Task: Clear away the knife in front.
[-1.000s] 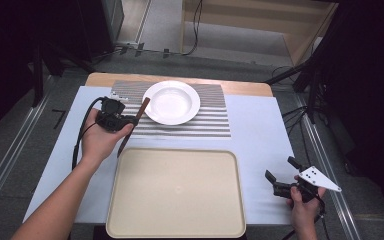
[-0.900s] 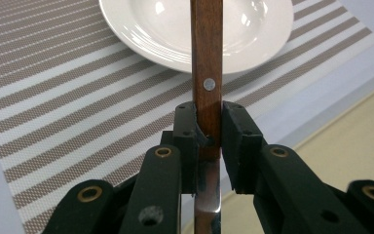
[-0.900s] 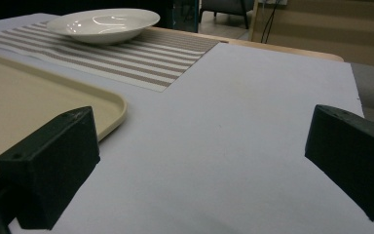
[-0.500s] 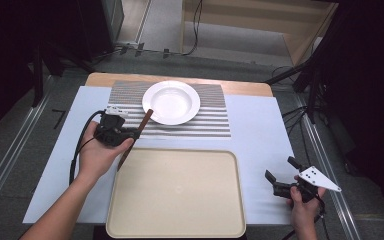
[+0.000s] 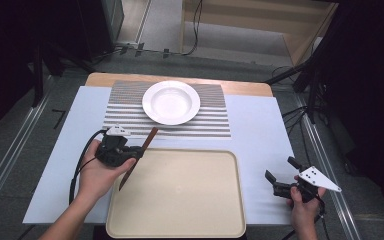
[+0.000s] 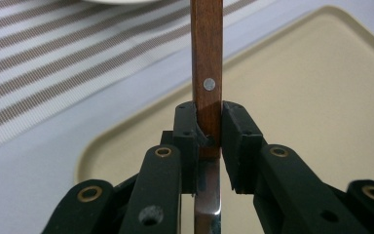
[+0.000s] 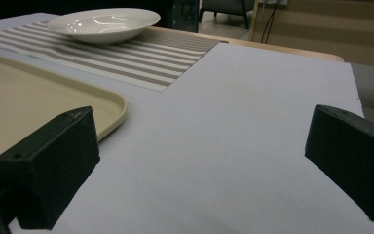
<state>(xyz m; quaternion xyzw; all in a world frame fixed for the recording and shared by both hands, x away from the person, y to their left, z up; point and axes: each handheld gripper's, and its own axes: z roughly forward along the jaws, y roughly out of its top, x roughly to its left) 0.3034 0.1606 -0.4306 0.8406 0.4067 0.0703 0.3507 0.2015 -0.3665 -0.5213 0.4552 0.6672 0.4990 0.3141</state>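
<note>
Left claw [image 5: 130, 156] has slid from the striped mat toward lower left, clamped on the knife [image 5: 139, 156] (wooden handle), now over the tray [image 5: 180, 200] edge. Right claw [image 5: 280, 181] gapes empty. Next: lower, release.

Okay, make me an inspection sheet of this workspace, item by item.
Surface: table under a white sheet, with a striped mat at the far side.
Job's things: knife with a wooden handle, held over the tray's left edge; tray bare; white plate on the mat.
Clutter: nothing seen.
Grippers: left gripper shut on the knife; right gripper open, at the sheet's right edge.
Cables: black cable loops from the left gripper; more on the floor beyond.
Surroundings: dark room, wooden furniture behind.
</note>
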